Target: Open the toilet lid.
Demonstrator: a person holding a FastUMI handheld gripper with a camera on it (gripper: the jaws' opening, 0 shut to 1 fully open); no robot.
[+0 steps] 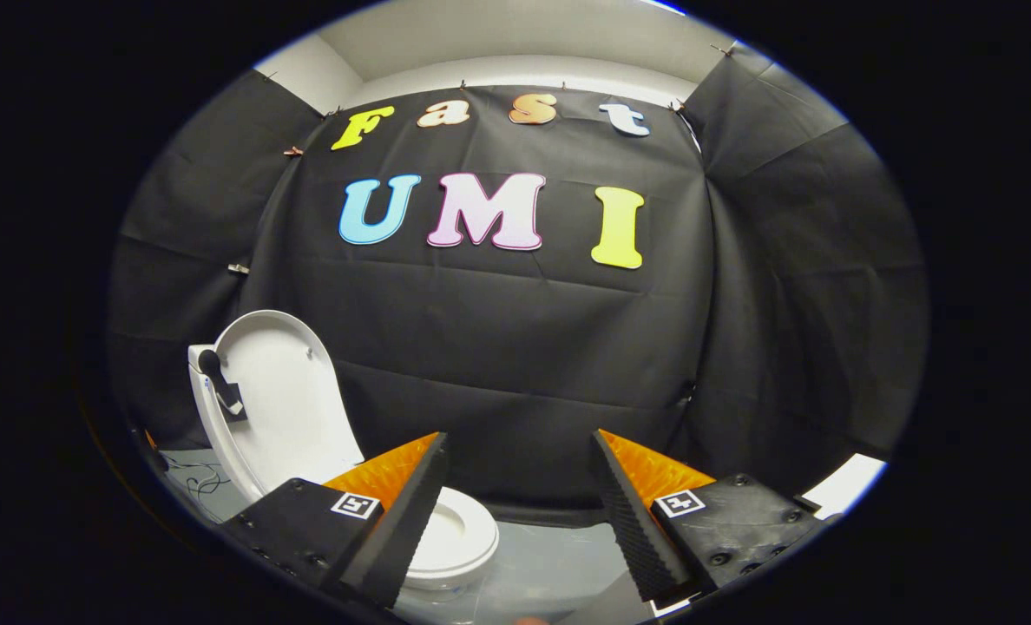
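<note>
In the gripper view the tongs [515,512] stand wide apart with nothing between them; their black ribbed pads and orange backing frame a gap through which grey floor [550,555] and the dark cloth wall [515,347] show; neither finger touches anything.

The toilet [459,542] sits low and to the left of the tongs, its white seat ring partly hidden behind the left finger [394,521]; the toilet lid [285,399] is already raised, standing nearly upright, its long axis running up and slightly leftward from the hinge, its pale underside facing right toward the bowl; a small dark fitting [220,386] sits on the white tank edge at the lid's far left; some thin cables [194,477] lie on the floor beside the base.

By my reading the lid looks fully open, so the task seems done or nearly so; the lid lies left of and beyond the left finger, apart from it; any further push would have to travel leftward and farther in, though little appears to be needed.
</note>
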